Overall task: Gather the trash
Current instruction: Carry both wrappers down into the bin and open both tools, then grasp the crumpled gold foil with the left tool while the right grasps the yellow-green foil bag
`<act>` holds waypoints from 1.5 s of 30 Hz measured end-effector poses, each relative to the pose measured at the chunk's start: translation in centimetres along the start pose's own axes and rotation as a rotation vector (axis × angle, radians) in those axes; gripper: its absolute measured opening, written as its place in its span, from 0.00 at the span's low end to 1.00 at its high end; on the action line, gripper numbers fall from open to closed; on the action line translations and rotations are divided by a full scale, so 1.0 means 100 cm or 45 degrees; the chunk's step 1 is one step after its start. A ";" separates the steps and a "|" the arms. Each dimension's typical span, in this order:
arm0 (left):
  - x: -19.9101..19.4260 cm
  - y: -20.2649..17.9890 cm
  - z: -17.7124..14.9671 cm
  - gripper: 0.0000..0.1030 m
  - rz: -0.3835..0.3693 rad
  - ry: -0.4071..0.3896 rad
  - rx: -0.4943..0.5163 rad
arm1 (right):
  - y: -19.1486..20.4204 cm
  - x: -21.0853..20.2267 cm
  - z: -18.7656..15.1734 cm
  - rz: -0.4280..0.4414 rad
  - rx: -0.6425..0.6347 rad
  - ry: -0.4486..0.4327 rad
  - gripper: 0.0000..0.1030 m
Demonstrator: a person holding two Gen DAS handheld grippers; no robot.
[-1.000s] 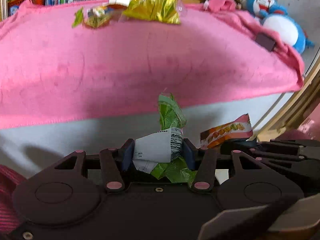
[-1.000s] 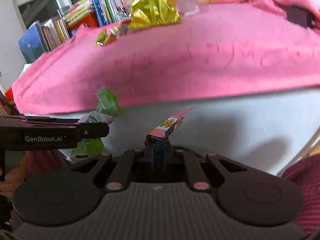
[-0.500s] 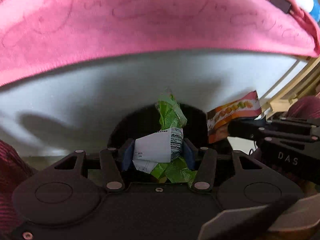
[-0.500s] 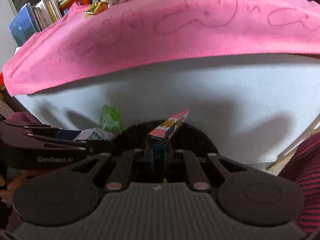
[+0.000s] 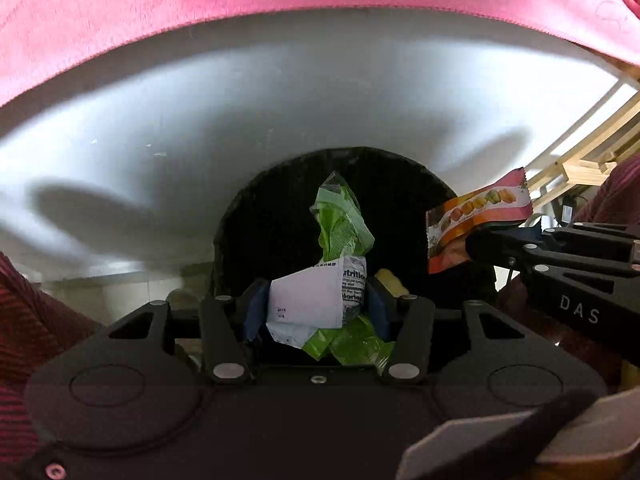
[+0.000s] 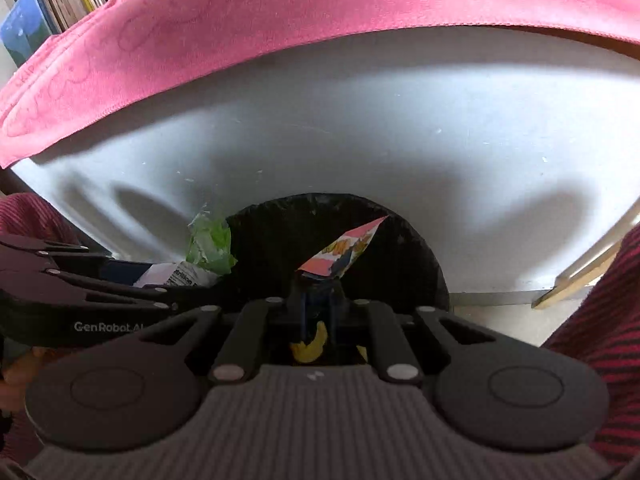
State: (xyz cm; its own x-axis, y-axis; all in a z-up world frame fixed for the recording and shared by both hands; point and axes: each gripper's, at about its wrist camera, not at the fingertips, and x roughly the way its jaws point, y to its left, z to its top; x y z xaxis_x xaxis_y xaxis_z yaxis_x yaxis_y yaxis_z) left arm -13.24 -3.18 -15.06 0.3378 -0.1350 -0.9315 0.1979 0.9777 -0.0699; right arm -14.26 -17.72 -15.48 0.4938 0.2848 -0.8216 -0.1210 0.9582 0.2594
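I have both grippers over the black bin, which fills the lower middle of each frame and sits against the white front of the desk under the pink cloth. My left gripper has its fingers clamped on a crumpled green wrapper, the white nutrition panel pinched between the blue pads and the green end sticking up toward the bin's dark mouth. My right gripper has its fingers pressed together on the corner of a pink snack packet; in the left view that packet shows at centre right, at the bin's right edge. I hold both pieces by one end so the loose part hangs clear and should fall cleanly once released. Something yellow lies low in the frame under the right fingers; I can't tell what it is. I judge the carry nearly done: the next step is opening over the mouth, taking care that the right packet is inside the rim.
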 end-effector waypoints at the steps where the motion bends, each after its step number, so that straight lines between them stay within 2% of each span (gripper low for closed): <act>1: 0.000 -0.001 0.000 0.48 0.001 0.003 -0.002 | 0.000 0.000 0.000 0.000 0.001 0.001 0.18; 8: 0.004 -0.009 0.003 0.50 0.017 0.008 -0.003 | 0.002 -0.001 0.001 0.001 0.004 0.004 0.20; 12: 0.002 -0.008 0.001 0.60 0.021 0.003 -0.009 | -0.002 -0.001 0.001 0.005 0.002 -0.002 0.21; 13: 0.001 -0.008 0.001 0.64 0.026 0.000 -0.010 | -0.002 0.000 0.001 0.003 0.001 -0.004 0.25; 14: 0.000 -0.008 0.001 0.67 0.032 -0.003 -0.011 | -0.003 0.000 0.001 0.003 0.002 -0.005 0.37; 15: -0.001 -0.008 0.001 0.70 0.037 -0.007 -0.013 | -0.003 -0.001 0.000 0.005 0.004 -0.007 0.42; 19: -0.003 -0.009 0.002 0.77 0.060 -0.013 -0.023 | -0.003 -0.002 0.000 0.008 0.010 -0.012 0.47; 21: -0.005 -0.009 0.002 0.78 0.070 -0.021 -0.027 | -0.004 -0.003 0.000 0.011 0.012 -0.017 0.52; 26: -0.017 -0.008 0.004 0.79 0.073 -0.071 -0.028 | -0.002 -0.010 0.005 0.029 0.013 -0.041 0.58; 29: -0.033 -0.007 0.007 0.79 0.073 -0.131 -0.018 | 0.003 -0.023 0.014 0.037 -0.009 -0.082 0.60; 33: -0.070 -0.003 0.018 0.79 0.027 -0.268 -0.004 | 0.009 -0.057 0.040 0.087 -0.063 -0.221 0.68; 37: -0.115 0.010 0.029 0.85 -0.045 -0.516 -0.055 | 0.015 -0.088 0.075 0.136 -0.130 -0.372 0.79; 40: -0.139 0.021 0.038 0.87 -0.061 -0.660 -0.095 | 0.019 -0.102 0.100 0.132 -0.181 -0.480 0.86; 43: -0.151 0.034 0.056 0.87 -0.006 -0.738 -0.125 | 0.022 -0.107 0.124 0.105 -0.224 -0.567 0.88; 45: -0.155 0.042 0.069 0.87 0.037 -0.783 -0.150 | 0.025 -0.107 0.140 0.087 -0.229 -0.624 0.96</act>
State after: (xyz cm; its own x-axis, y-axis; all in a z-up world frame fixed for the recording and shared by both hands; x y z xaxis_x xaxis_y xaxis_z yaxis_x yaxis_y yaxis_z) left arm -11.32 1.89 1.52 0.8161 -0.1414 -0.5603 0.0895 0.9888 -0.1192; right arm -7.80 -18.73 1.09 0.8194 0.3416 -0.4604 -0.2920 0.9398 0.1776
